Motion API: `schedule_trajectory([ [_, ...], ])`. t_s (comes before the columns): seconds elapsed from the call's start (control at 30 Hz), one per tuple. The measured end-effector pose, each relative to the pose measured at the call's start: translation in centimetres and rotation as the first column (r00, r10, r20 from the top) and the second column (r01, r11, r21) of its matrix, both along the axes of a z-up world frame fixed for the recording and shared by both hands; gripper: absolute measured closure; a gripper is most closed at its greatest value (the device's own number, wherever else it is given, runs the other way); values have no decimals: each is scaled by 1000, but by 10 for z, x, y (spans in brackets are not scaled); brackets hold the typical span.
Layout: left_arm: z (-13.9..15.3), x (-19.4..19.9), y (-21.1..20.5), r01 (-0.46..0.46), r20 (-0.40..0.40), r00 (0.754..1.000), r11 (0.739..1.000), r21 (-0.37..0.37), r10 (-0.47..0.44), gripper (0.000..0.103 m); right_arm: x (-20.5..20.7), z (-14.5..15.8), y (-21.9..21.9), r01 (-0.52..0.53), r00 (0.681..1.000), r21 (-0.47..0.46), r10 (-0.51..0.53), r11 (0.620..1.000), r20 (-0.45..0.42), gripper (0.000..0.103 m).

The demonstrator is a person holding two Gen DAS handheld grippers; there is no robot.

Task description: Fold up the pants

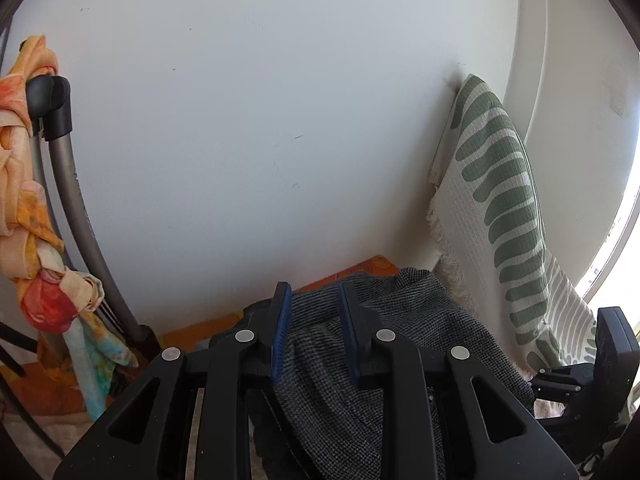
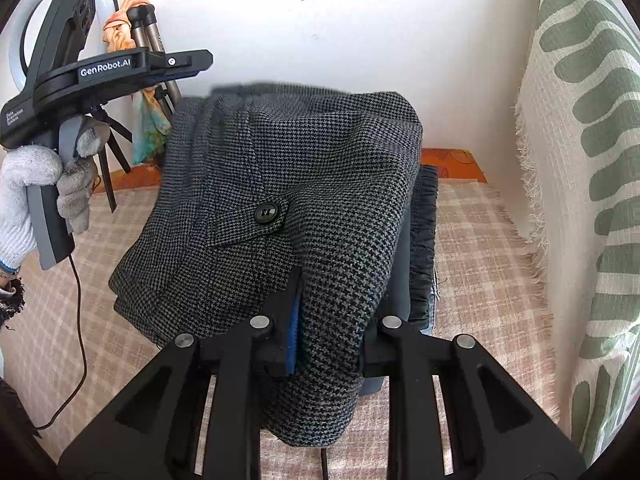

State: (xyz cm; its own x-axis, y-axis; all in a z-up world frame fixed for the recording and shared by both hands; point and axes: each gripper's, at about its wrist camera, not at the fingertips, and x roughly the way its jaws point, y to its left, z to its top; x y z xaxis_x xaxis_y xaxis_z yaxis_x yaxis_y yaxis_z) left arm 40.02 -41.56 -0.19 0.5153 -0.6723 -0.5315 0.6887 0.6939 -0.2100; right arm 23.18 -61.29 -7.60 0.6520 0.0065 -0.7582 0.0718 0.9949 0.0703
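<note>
The grey houndstooth pants (image 2: 304,200) lie folded in a thick bundle, button flap up, on top of a darker folded garment (image 2: 422,240) on the checked cloth. My right gripper (image 2: 328,320) is shut on the bundle's near edge; fabric fills the gap between its fingers. My left gripper (image 1: 314,312) is raised above the pants' far side (image 1: 360,360), jaws parted with nothing between them. It also shows in the right wrist view (image 2: 180,62), held by a gloved hand at the upper left.
A beige checked cloth (image 2: 120,280) covers the surface. A green-and-white patterned cushion (image 2: 580,160) stands along the right. A white wall (image 1: 240,120) is behind. A tripod with a tied orange scarf (image 1: 36,200) stands at the left. A cable (image 2: 78,320) hangs from the left gripper.
</note>
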Motion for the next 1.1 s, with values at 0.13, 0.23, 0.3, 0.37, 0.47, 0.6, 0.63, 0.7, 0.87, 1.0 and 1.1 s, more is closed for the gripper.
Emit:
schedule_trajectory([
  [0.13,7,-4,9,-10,24,1000,1000,14,9,80,-2,1,0,31,1000,6,-31,1000,-6,75],
  [0.23,13,-12,18,-10,43,999,1000,24,8,77,-7,5,4,52,999,-25,-52,998,-4,70],
  [0.3,18,-19,25,-10,54,999,1000,30,8,74,-11,8,7,75,997,-41,-75,996,-4,66],
  [0.37,25,-28,34,-12,64,998,999,31,10,66,-17,13,9,96,995,-43,-96,994,3,60],
  [0.47,37,-46,52,-19,80,997,1000,18,18,42,-32,26,13,126,992,-38,-125,991,29,50],
  [0.6,51,-75,77,-19,98,995,999,25,17,29,-58,50,33,141,987,-54,-136,989,85,35],
  [0.63,55,-84,84,-21,104,994,1000,22,19,27,-65,57,40,144,986,-61,-137,988,100,30],
  [0.7,63,-104,99,-19,112,994,1000,13,18,22,-81,70,55,152,981,-71,-142,986,134,26],
  [0.87,70,-155,130,-6,122,993,999,39,1,21,-119,94,101,186,965,-106,-161,977,209,6],
  [1.0,67,-195,155,3,126,992,998,57,-10,21,-150,106,138,173,959,-100,-145,980,244,5],
  [1.1,65,-221,174,6,130,991,998,56,-14,21,-168,109,164,175,955,-118,-140,978,260,2],
])
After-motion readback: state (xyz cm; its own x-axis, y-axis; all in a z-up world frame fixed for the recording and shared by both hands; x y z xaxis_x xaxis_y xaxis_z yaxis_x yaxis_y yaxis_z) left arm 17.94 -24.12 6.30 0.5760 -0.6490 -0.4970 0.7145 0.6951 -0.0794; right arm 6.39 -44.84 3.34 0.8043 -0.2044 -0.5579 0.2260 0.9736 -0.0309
